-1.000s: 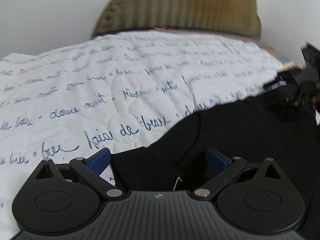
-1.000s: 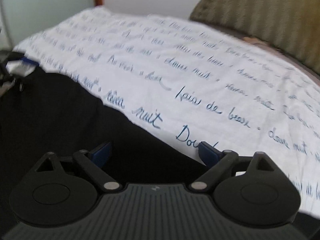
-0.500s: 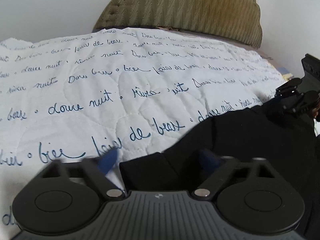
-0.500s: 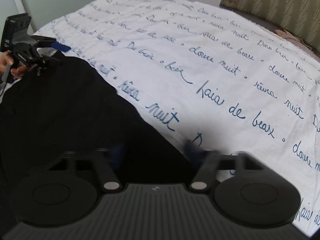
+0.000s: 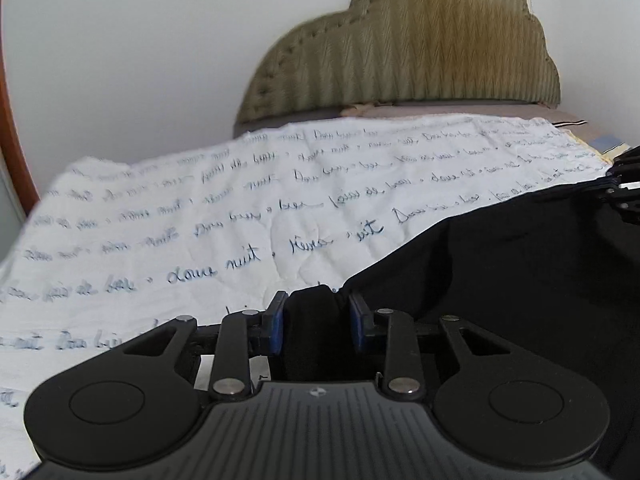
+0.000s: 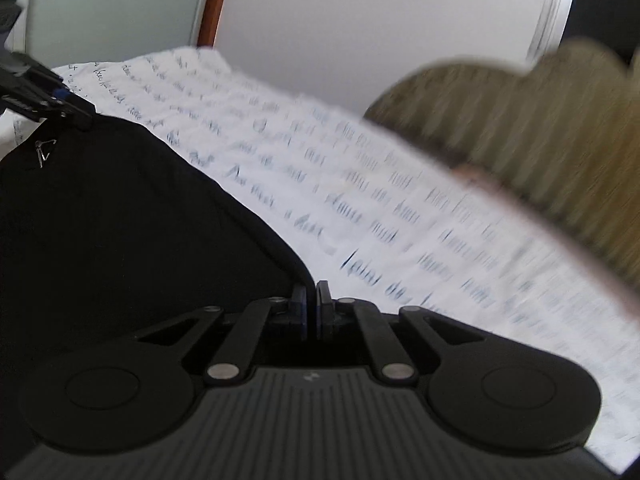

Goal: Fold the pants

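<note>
Left wrist view: a thick bunch of the black pants (image 5: 500, 280) is clamped between the blue pads of the left gripper (image 5: 317, 320), the jaws held moderately apart by the cloth. The pants are stretched from there toward the right edge, where only a cut-off part of the right gripper (image 5: 624, 184) is seen at the far corner of the cloth. Below and behind lies the white bedspread (image 5: 200, 208) printed with blue handwriting. The padded headboard (image 5: 420, 52) is seen beyond it against the wall.

Right wrist view: the picture is blurred. A thin edge of the pants (image 6: 120, 220) is pinched in the right gripper (image 6: 311, 308), whose jaws are nearly together. The left gripper (image 6: 52, 100) is partly cut off at upper left, at the cloth's far corner. The writing on the bedspread (image 6: 400, 200) cannot be read. The headboard (image 6: 540, 128) is smeared.
</note>
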